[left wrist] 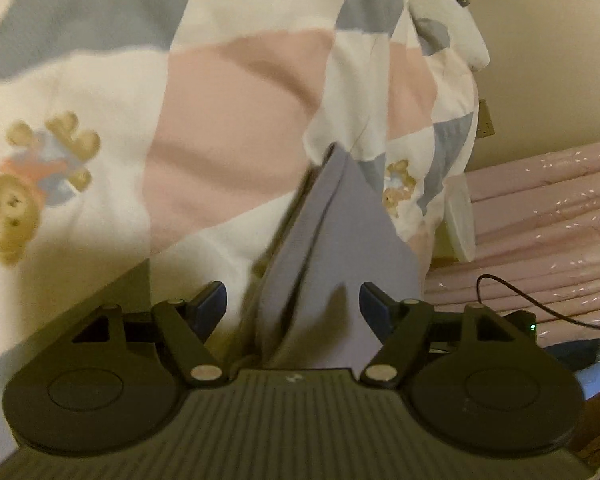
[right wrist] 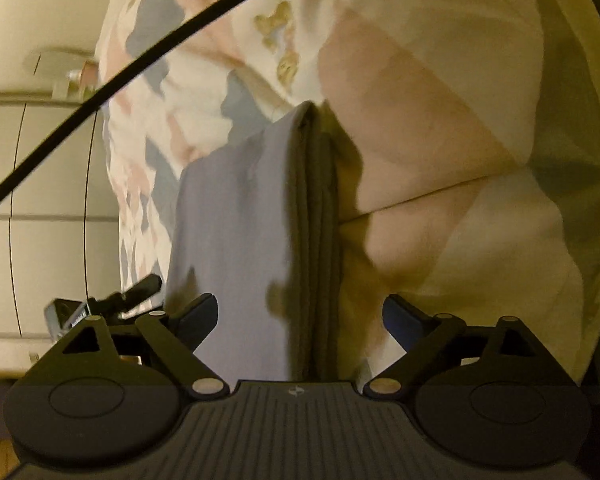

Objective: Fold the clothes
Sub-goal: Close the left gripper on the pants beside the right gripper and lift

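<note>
A folded lavender-grey garment [left wrist: 332, 248] lies on a bed quilt [left wrist: 228, 120] patterned with pink, blue and white patches and teddy bears. My left gripper [left wrist: 293, 300] is open, its jaws wide on either side of the garment's near end, which reaches back between them. The garment also shows in the right wrist view [right wrist: 252, 232] as a flat stack with several layered edges on its right side. My right gripper [right wrist: 300, 316] is open too, jaws wide around the garment's near edge.
A pink pleated bedskirt or curtain [left wrist: 540, 216] and a black cable [left wrist: 540, 304] lie to the right in the left wrist view. A black cable [right wrist: 140, 56] crosses the right wrist view; pale cupboard doors [right wrist: 40, 200] and the other gripper's tip [right wrist: 112, 300] are at left.
</note>
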A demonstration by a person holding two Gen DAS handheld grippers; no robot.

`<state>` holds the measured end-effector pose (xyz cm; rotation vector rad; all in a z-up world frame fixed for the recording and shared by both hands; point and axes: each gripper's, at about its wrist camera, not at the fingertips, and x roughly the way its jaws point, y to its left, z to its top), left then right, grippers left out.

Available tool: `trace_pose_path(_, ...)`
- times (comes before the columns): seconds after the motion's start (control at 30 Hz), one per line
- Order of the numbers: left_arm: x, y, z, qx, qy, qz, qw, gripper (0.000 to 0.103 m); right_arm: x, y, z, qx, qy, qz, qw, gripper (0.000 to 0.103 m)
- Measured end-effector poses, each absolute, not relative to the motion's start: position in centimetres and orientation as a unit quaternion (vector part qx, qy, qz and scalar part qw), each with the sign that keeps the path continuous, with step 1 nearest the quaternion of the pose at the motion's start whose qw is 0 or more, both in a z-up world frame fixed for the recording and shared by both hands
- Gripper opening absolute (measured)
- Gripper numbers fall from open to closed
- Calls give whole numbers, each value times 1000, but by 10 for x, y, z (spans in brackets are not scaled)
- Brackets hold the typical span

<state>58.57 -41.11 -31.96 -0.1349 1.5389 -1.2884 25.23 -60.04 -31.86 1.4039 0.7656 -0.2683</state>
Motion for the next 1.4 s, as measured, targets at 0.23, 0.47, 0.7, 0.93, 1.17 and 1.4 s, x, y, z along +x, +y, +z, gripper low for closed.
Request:
trace_pose_path(0.23, 569, -434, -336, -47, 651, -571, 498, 68, 267, -599, -333, 637, 329, -136, 683, 93)
trace_pose_path(0.47, 566, -446, -348, -33, 660, -578, 479, 61, 286, -603, -336, 646, 331, -147, 672, 78)
trace_pose_path(0.7, 559, -447, -347, -42, 664, -581, 468, 27, 317, -597, -343, 642, 353, -128, 669, 50)
trace_pose_path(0.93, 522, -406, -303, -93, 635, -565, 519, 23, 316, -600, -324, 622, 349, -66, 697, 28)
trace_pose_path(1.17, 434, -308, -243, -180, 609, -465, 617, 23, 312, -593, -293, 595, 372, 17, 712, 28)
trace_pose_path(1.4, 320, -184, -168, -290, 547, -337, 709, 23, 309, -558, -242, 551, 434, 137, 699, 28)
